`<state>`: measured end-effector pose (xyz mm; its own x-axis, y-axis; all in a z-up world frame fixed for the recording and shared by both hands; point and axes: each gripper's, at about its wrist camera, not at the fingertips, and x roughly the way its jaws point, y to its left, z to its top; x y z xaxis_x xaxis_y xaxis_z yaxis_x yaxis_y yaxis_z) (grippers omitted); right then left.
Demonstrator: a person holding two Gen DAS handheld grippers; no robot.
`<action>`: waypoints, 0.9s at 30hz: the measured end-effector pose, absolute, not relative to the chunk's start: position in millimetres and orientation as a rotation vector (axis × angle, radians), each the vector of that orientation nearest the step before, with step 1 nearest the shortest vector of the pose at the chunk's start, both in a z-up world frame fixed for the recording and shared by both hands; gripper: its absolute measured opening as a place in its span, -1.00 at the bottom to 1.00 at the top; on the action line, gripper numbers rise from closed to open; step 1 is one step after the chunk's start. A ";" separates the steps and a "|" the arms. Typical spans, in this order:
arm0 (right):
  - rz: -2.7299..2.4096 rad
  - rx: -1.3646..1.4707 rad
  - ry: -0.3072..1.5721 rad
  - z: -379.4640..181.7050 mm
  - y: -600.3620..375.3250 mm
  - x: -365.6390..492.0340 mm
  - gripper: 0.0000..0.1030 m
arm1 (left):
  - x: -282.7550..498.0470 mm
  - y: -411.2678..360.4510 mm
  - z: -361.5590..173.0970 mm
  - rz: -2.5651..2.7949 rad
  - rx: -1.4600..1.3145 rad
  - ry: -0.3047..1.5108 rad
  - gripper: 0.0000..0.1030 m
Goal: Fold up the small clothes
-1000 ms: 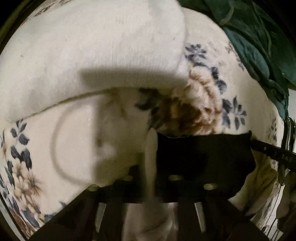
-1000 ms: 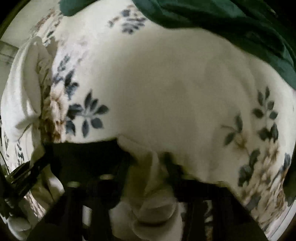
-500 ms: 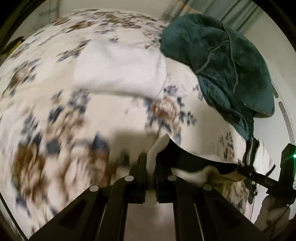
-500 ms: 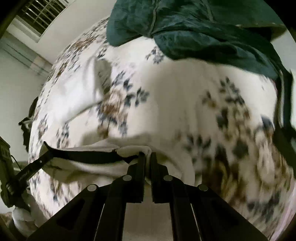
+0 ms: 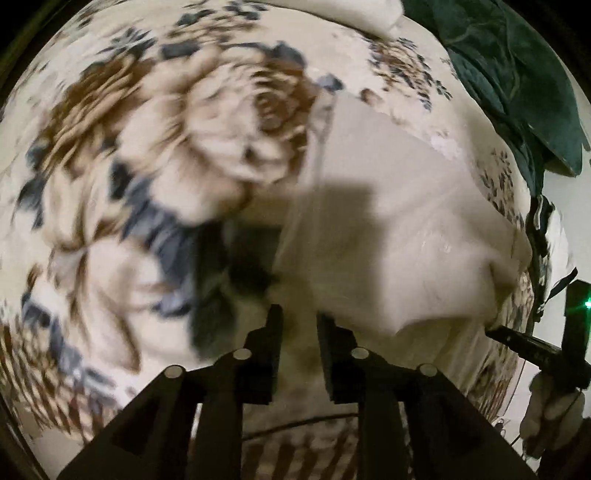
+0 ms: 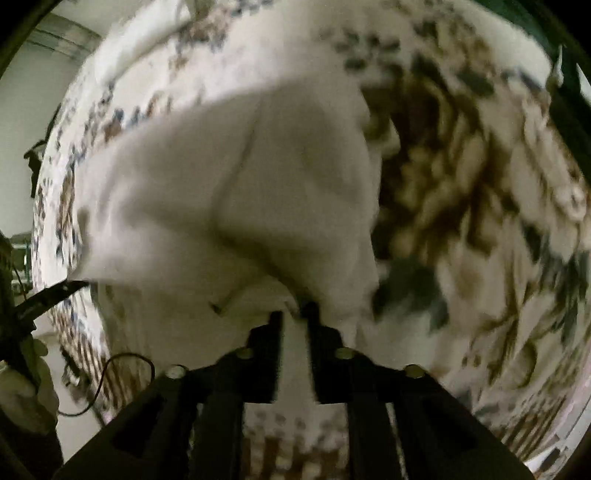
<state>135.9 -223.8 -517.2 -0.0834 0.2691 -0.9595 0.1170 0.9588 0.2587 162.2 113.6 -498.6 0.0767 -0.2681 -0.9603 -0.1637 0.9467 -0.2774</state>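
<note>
Bed with floral cover [image 5: 207,122], cream ground with brown roses and grey-blue leaves, filling most of both wrist views; the print is motion-blurred. Dark green quilt [image 5: 517,74] heaped at the upper right of the left wrist view, resting on the cover. Folded white cloth [image 5: 369,14] at the top edge, lying apart from the green quilt. Small cream garment [image 5: 406,229], spread flat on the cover ahead of both grippers, its near hem slightly raised; in the right wrist view it occupies the centre-left [image 6: 229,192]. Left gripper [image 5: 299,325]: fingers parted, a clear gap between them, the garment's near edge just beyond the tips, nothing clamped. Right gripper [image 6: 293,317]: fingers parted narrowly, tips at the garment's near edge; whether cloth lies pinched between them cannot be told through the blur.
</note>
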 end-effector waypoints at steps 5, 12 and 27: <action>0.072 0.419 1.663 -504.5 -261.3 123.7 -0.13 | 157.6 147.9 -484.0 0.000 -0.513 1.485 -0.19; -0.015 0.822 1.445 -485.0 -315.3 152.8 0.01 | 229.4 131.1 -482.8 -0.007 -0.543 1.386 -0.10; -0.123 0.871 1.422 -495.9 -329.0 181.1 -0.11 | 261.2 117.2 -513.9 -0.058 -0.417 1.461 -0.10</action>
<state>181.1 -329.0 -495.9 0.1980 0.4149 -0.8881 0.5610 0.6950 0.4497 261.2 117.2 -513.9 0.1221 -0.2880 -0.9498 -0.2123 0.9272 -0.3085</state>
